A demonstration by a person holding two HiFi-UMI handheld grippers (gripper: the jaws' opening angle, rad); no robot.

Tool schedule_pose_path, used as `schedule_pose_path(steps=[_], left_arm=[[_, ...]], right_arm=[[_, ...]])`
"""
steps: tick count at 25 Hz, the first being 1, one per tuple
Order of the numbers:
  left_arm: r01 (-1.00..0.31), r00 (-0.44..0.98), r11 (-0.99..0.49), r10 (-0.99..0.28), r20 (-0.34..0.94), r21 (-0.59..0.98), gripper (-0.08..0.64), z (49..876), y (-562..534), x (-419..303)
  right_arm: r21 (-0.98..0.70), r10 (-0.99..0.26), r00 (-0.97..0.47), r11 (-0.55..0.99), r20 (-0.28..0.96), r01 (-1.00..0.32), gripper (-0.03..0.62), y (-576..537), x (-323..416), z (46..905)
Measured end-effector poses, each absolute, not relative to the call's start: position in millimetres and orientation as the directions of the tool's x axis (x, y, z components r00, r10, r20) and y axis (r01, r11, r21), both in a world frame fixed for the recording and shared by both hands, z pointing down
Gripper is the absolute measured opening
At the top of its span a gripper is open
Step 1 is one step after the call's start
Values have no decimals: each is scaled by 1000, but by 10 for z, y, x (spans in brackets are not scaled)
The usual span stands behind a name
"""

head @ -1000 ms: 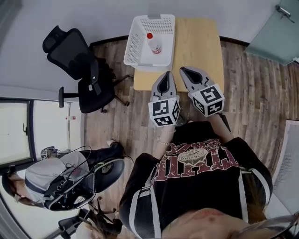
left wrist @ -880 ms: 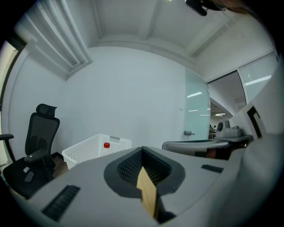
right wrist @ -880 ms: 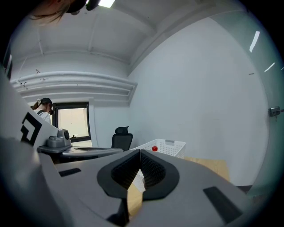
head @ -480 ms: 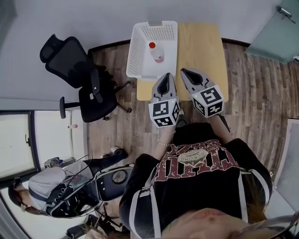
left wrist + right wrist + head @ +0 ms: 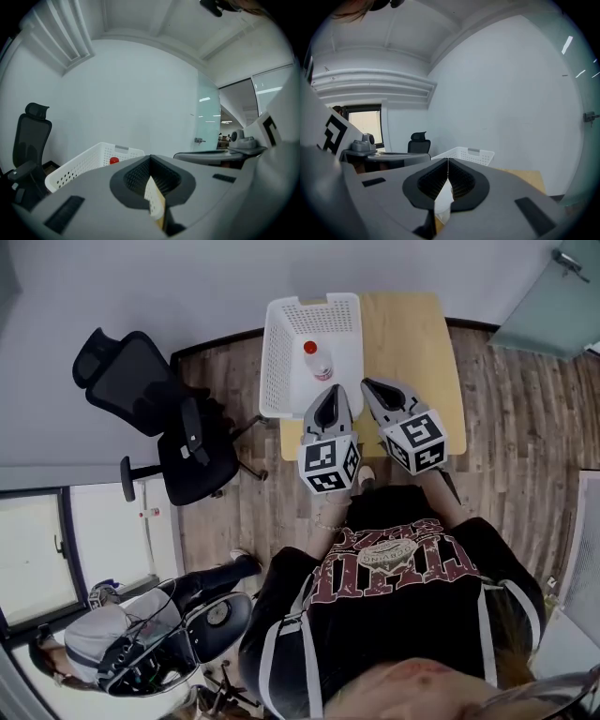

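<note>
jaws of left gripper (image 5: 330,392) and right gripper (image 5: 368,383) sit together, empty; open wide before reaching the bottle (image 5: 317,362) just ahead.

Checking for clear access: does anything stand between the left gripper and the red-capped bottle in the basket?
Only the near wall of the white basket. The left gripper, jaws together, hangs short of it; in its view only the red cap of the bottle clears the rim. From above, nothing covers the bottle.

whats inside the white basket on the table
One bottle with a red cap is all that shows. The left gripper covers the near corner of the basket, so that bit cannot be checked.
</note>
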State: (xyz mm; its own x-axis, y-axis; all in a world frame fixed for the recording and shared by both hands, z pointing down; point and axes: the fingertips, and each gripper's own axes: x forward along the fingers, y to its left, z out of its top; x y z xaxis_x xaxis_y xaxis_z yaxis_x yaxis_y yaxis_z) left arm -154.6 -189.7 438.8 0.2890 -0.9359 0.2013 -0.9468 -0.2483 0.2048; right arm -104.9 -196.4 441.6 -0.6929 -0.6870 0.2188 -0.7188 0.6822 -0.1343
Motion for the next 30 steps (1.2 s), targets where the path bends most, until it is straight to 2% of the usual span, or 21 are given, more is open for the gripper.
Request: schedule_pose_path(steps=[17,30], left_arm=[[-945,295,-247,-926,235,213,46,4561,-2247,-1863],[-968,200,-148,-944,264,205,47,4577,-2474,-1971]], right_arm=[[-170,-699,-669,649,254,-742,18,-2312,-1280,4647],[-163,-626,-721,711,297,-684,18,-2568,-1343,4741]])
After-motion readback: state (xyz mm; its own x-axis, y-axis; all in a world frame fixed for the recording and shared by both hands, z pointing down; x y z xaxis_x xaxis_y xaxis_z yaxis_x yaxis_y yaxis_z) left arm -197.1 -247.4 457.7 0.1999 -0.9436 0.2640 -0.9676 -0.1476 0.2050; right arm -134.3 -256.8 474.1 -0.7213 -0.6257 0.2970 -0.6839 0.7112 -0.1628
